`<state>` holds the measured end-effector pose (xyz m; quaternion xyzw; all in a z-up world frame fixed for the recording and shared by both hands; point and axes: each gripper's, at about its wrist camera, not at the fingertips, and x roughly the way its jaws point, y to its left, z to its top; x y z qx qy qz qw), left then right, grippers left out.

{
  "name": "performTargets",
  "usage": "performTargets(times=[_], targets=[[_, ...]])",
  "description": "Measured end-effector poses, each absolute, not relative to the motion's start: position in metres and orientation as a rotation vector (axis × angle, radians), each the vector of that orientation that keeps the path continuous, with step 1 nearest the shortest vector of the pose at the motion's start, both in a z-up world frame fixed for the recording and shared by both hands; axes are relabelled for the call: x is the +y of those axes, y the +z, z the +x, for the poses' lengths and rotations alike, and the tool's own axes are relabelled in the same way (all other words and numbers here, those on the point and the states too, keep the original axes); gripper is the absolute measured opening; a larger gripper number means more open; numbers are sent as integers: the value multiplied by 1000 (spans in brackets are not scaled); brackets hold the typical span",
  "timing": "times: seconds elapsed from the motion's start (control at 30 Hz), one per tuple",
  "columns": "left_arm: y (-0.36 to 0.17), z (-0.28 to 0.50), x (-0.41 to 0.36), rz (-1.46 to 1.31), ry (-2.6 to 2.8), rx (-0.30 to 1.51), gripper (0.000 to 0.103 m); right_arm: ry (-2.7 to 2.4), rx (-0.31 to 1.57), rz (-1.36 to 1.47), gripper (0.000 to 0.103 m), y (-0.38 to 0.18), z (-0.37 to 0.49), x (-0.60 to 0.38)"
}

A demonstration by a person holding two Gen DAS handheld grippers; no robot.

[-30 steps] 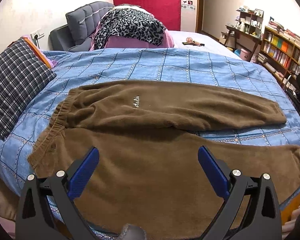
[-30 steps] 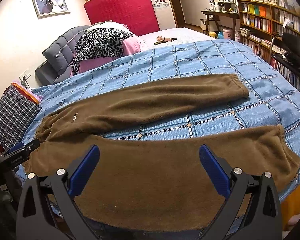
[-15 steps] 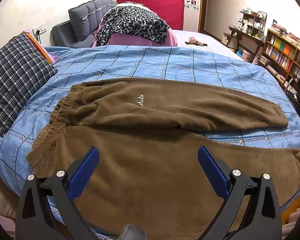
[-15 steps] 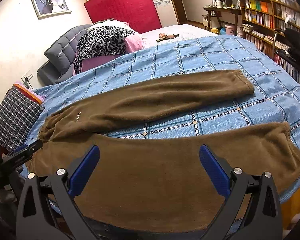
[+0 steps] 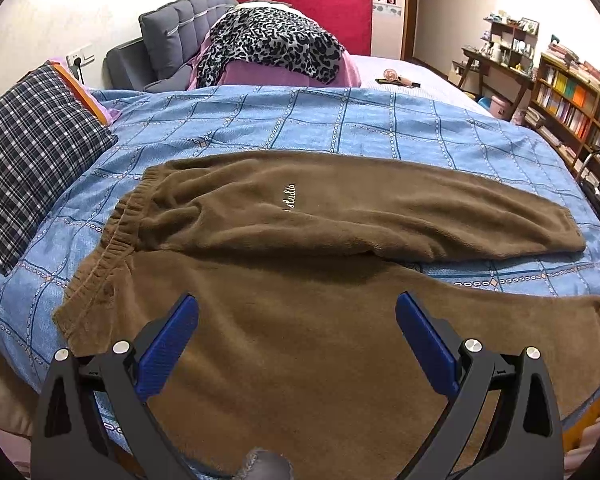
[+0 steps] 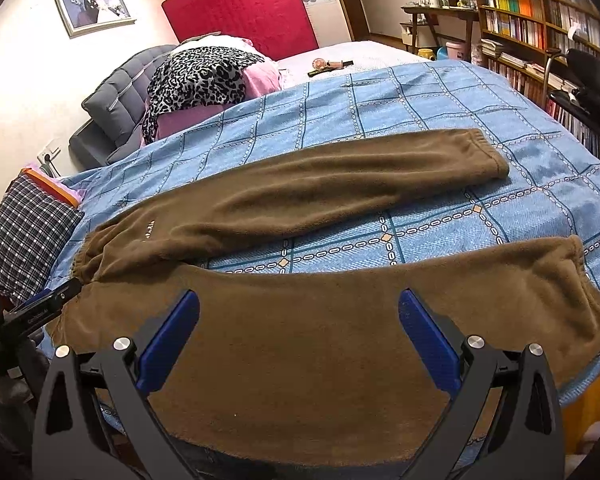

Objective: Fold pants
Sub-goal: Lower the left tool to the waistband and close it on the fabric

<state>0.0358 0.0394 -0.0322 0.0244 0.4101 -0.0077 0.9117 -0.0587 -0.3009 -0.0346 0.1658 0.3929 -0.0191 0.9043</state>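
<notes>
Blue checked bedspread carries the brown pants spread flat, legs toward three o'clock; left gripper and right gripper hover released above the near leg.

Pants were plain brown. Bedspread was blue with chain-line grid. Pillow was dark plaid. Blanket had leopard print.

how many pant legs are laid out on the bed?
2. The far leg lies across the blue quilt, cuff to the right. The near leg runs along the bed edge, under the open right hand-held gripper. None hidden.
</notes>
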Motion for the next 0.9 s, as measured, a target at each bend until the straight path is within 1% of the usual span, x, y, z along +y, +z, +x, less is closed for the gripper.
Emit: performTargets(times=[0.13, 0.47, 0.7, 0.9], targets=[[-40, 45, 48, 60, 21, 864, 98, -47, 829, 342, 100, -42, -56, -303], [-45, 88, 109, 34, 195, 864, 98, -68, 855, 362, 100, -55, -47, -312], [-49, 140, 153, 32, 275, 871, 98, -70, 883, 352, 100, -61, -35, -309], [-56, 187, 198, -88, 267, 858, 98, -79, 923, 347, 100, -71, -16, -308]])
